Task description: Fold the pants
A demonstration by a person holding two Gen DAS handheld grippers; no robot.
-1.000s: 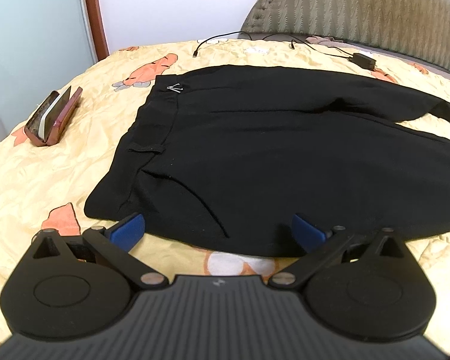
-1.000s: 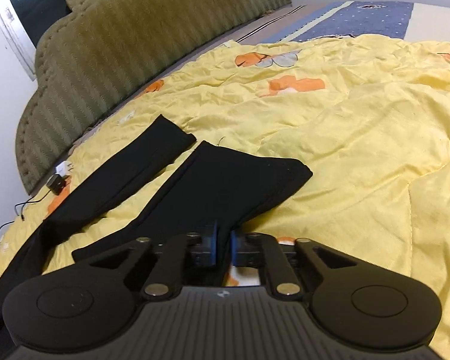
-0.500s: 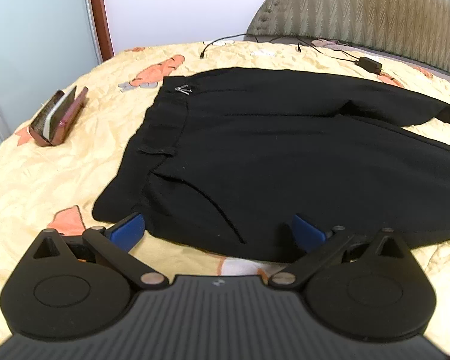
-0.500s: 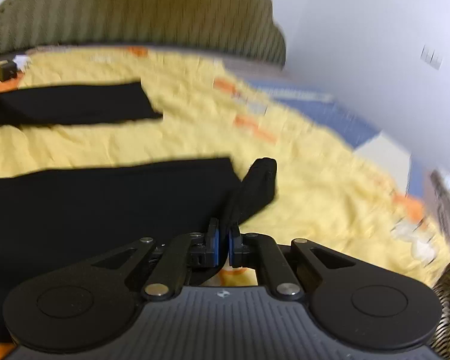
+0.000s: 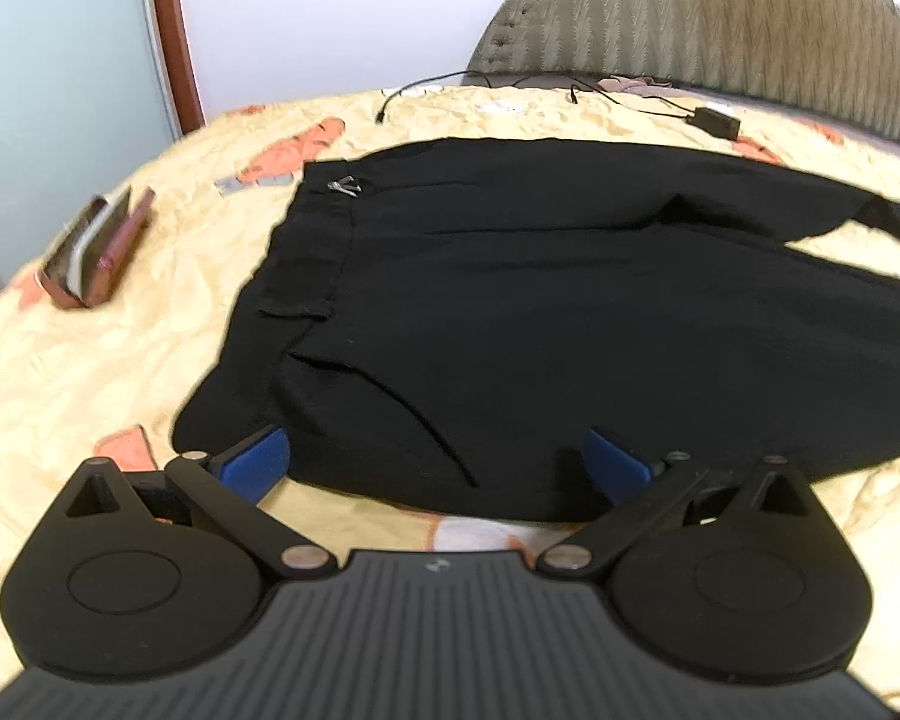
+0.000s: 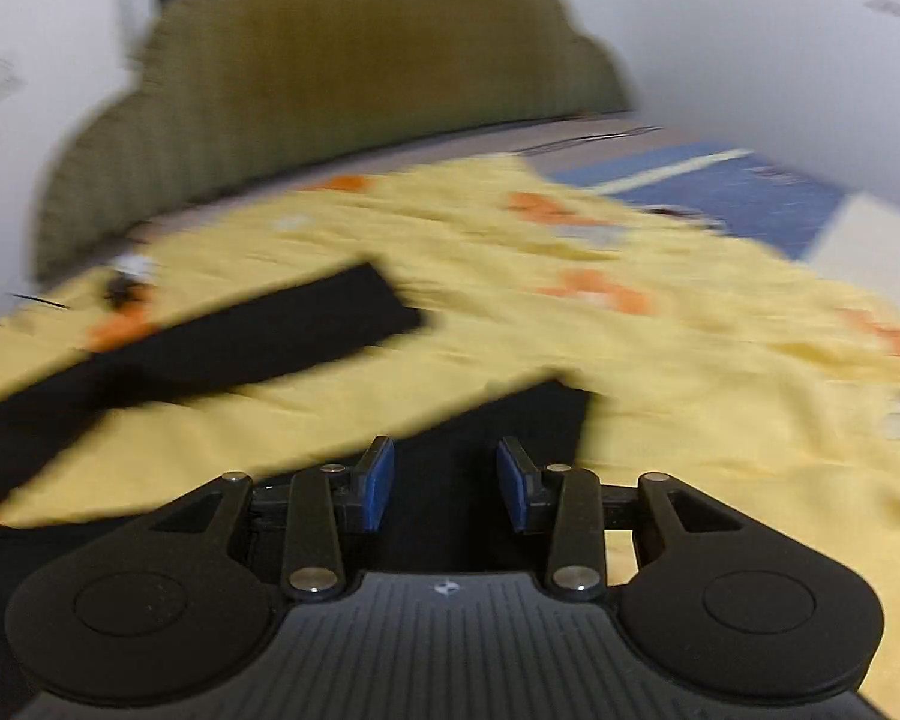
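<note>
Your black pants (image 5: 570, 312) lie spread flat on the bed (image 5: 150, 324), on its yellow quilt, with the waistband (image 5: 312, 264) toward the left of the left wrist view and the two legs running off to the right, so the garment is laid out ready for its first fold rather than folded at all. Your left hand-held gripper (image 5: 435, 462) hangs just at the near hem of the seat with its jaws wide and nothing between them; that placement looks like a wait beside the edge you will likely pick up. Your right hand-held gripper (image 6: 444, 480) sits over the end of the near leg (image 6: 510, 420); its jaws have just been opening and now stand partly apart, the dark cloth showing below the gap but neither pad pressing on it, so I judge the cuff is let go here. The far leg (image 6: 258, 336) lies apart from it, angled toward the headboard (image 6: 354, 90). The only container is the reddish-brown case (image 5: 99, 252) standing open on the quilt left of the waistband, well clear of the pants; something pale and flat sits inside, too unclear to name. A charger and cable (image 5: 714, 120) rest near the headboard.
</note>
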